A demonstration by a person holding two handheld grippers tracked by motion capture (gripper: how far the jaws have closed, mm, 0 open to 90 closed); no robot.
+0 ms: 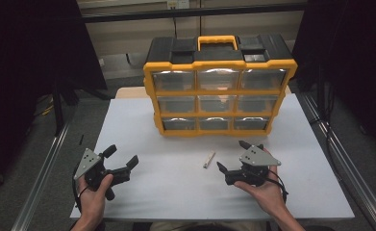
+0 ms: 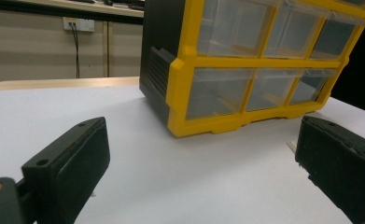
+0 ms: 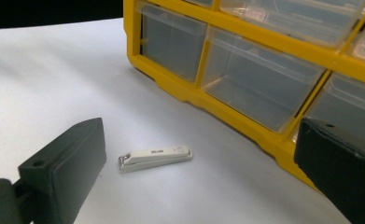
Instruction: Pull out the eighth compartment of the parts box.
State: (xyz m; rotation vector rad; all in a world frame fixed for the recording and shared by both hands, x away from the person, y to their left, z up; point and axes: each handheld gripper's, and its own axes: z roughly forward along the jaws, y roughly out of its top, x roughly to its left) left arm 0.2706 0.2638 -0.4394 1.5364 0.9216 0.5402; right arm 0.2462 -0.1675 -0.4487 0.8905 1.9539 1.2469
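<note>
Right gripper (image 1: 230, 156), jaws spread wide and empty, faces a small white metal nail clipper (image 3: 155, 157) lying flat on the white table (image 1: 176, 192), long axis crosswise between them. Left gripper (image 1: 123, 155), likewise wide, sits farther off.

Yellow-framed plastic drawer cabinet (image 1: 219, 94): black top and sides, yellow carry handle (image 1: 217, 41), nine clear see-through drawers in a 3x3 grid. Flat desk (image 1: 176, 185) surface plain white, no pattern, pale wood edge behind the cabinet. Small metal nail clipper (image 3: 155, 157): silver-white, tiny dark lettering on top. Left claw (image 1: 122, 161) and right claw (image 1: 232, 156): matte black jaws, each with a grey three-cornered plate. Black surroundings, beige back wall.
</note>
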